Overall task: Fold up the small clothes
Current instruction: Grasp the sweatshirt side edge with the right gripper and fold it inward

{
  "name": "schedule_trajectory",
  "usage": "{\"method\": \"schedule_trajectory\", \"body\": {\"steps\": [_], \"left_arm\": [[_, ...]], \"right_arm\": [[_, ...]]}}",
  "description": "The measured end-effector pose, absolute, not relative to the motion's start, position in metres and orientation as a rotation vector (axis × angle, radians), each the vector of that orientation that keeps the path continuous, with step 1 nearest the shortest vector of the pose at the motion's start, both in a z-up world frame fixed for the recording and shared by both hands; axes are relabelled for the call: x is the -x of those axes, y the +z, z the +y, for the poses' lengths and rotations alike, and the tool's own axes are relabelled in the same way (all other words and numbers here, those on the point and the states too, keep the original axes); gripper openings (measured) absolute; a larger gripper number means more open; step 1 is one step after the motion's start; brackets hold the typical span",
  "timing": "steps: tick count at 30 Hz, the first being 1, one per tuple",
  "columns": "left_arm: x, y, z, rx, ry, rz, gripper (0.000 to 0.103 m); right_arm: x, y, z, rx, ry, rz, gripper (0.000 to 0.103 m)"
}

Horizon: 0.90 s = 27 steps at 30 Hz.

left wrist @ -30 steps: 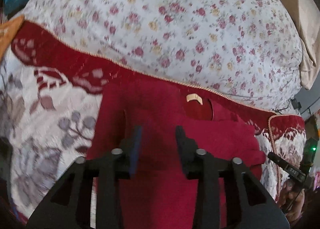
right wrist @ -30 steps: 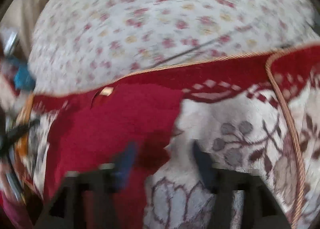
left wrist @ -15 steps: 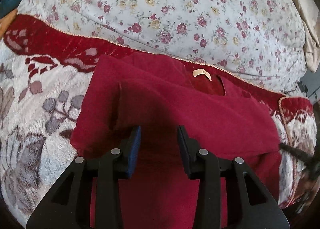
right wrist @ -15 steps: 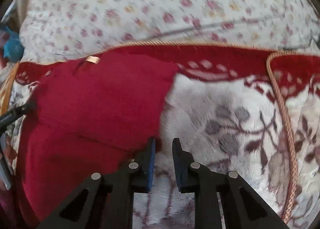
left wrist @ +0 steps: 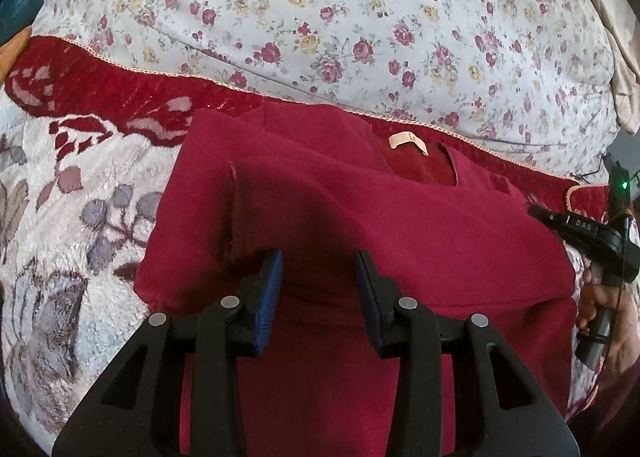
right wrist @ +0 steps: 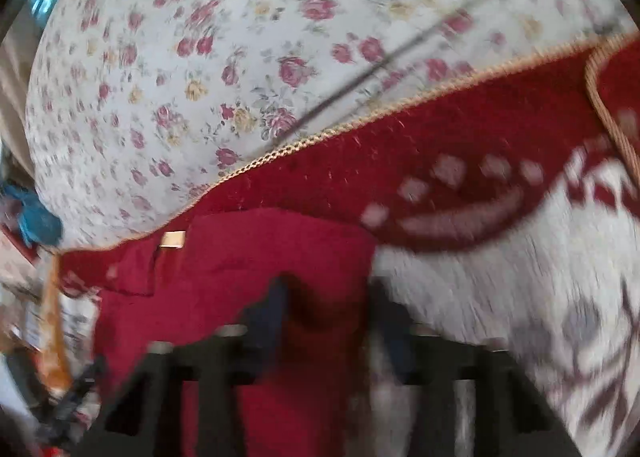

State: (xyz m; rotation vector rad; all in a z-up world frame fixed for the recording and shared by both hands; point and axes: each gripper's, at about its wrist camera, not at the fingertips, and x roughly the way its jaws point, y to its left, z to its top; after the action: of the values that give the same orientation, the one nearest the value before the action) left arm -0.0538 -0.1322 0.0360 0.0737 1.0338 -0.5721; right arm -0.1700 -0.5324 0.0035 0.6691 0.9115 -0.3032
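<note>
1. Plainly, the dark red knit garment (left wrist: 400, 225) lies flat on a plush cream blanket with a red border and grey leaf pattern (left wrist: 60, 217), its neckline toward 12 o'clock and a small beige neck label (left wrist: 406, 142) showing there.
2. One sleeve is folded across the body, its cuff edge at about 10 o'clock from the left tool (left wrist: 318, 269).
3. That left tool sits low over the garment's middle, released: the blue pads stand apart with flat cloth below and nothing pinched.
4. At 3 o'clock in the left view a hand (left wrist: 604, 317) holds the black right tool by the garment's side edge.
5. From its own blurred view the right tool (right wrist: 330, 297) straddles that edge; its jaws have just been opening, red cloth lies between them, and I cannot tell whether the pads press on it.
6. Beyond the blanket's gold cord trim (right wrist: 320, 137), at 12 o'clock, bulges a white quilt printed with red and yellow roses (left wrist: 320, 17), crossed by a thin dark cable (right wrist: 380, 61).
7. An orange cloth (left wrist: 16, 53) peeks in at 9 o'clock, a beige cloth (left wrist: 624, 57) at 2 o'clock.
</note>
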Motion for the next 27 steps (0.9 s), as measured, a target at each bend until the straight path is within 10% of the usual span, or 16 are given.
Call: {"method": "schedule_trajectory", "body": {"steps": [6, 27], "left_arm": [[0.054, 0.035, -0.137, -0.089, -0.567, 1.024, 0.041], [0.067, 0.039, -0.136, -0.138, -0.548, 0.972, 0.041]], "right_arm": [[0.165, 0.010, -0.532, -0.360, -0.463, 0.939, 0.010], [0.220, 0.032, -0.465, -0.595, -0.203, 0.933, 0.024]]}}
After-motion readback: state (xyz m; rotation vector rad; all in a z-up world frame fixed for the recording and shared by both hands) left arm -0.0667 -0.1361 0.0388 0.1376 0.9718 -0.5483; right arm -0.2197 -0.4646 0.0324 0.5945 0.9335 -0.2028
